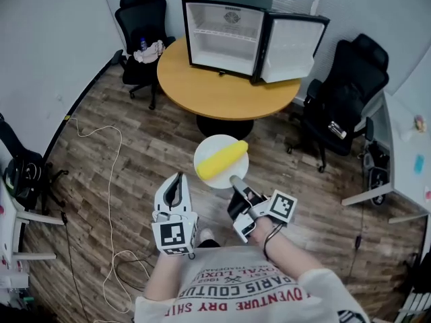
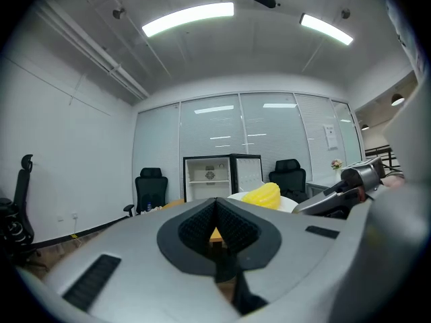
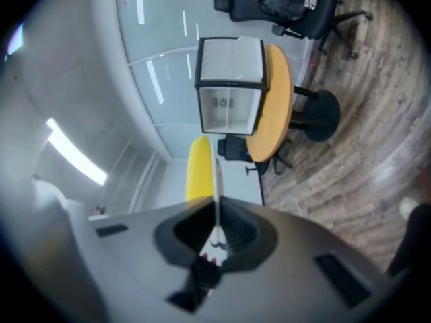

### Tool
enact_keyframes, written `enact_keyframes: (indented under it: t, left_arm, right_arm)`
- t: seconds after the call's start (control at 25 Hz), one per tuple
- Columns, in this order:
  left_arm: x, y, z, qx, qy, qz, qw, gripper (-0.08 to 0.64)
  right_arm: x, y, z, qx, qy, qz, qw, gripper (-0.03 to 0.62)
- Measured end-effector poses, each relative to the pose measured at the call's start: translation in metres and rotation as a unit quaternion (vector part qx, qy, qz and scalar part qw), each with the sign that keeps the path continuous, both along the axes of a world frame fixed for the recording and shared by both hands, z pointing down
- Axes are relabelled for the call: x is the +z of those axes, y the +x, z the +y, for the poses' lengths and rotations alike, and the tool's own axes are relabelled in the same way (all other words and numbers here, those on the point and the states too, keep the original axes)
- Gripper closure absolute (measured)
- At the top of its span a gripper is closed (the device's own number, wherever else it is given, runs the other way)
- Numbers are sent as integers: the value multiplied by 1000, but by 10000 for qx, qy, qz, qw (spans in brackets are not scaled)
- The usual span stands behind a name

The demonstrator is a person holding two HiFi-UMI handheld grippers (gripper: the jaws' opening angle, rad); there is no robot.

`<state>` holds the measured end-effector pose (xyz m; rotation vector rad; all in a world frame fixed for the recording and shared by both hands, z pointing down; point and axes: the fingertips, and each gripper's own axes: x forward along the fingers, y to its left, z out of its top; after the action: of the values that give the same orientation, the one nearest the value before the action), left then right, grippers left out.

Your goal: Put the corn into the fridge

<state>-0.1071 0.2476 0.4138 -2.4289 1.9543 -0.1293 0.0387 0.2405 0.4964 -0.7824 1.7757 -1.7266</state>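
A yellow corn cob lies on a round white plate. My right gripper is shut on the plate's near rim and holds it level above the wooden floor. In the right gripper view the thin plate edge runs between the pads, with the corn beside it. My left gripper is beside the plate on its left, shut and empty. In its own view its pads meet, and the corn shows past them. The small fridge stands ahead on the round table, door swung open, inside empty.
Black office chairs stand behind the table's left side and to its right. A white cable trails across the floor on the left. A desk edge is at the right.
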Motion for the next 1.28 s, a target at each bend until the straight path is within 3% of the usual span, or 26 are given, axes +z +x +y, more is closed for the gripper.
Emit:
enact_keyframes:
  t: [0.44,0.76,1.28]
  left_arm:
    - [3,-72,-99,111,-181,13,9998,526]
    - [17,-69,-111,23,-73,-27,10000,526]
    - [2,-29,-306,-373,20,38,9993,526]
  right_arm:
    - [-1,-76,-100,94,-196,-53,9997,555]
    - [10,-79,-119,-67,-56,-124,9999,555]
    - [-2,-49,-319,-590,37,-94,9982,555]
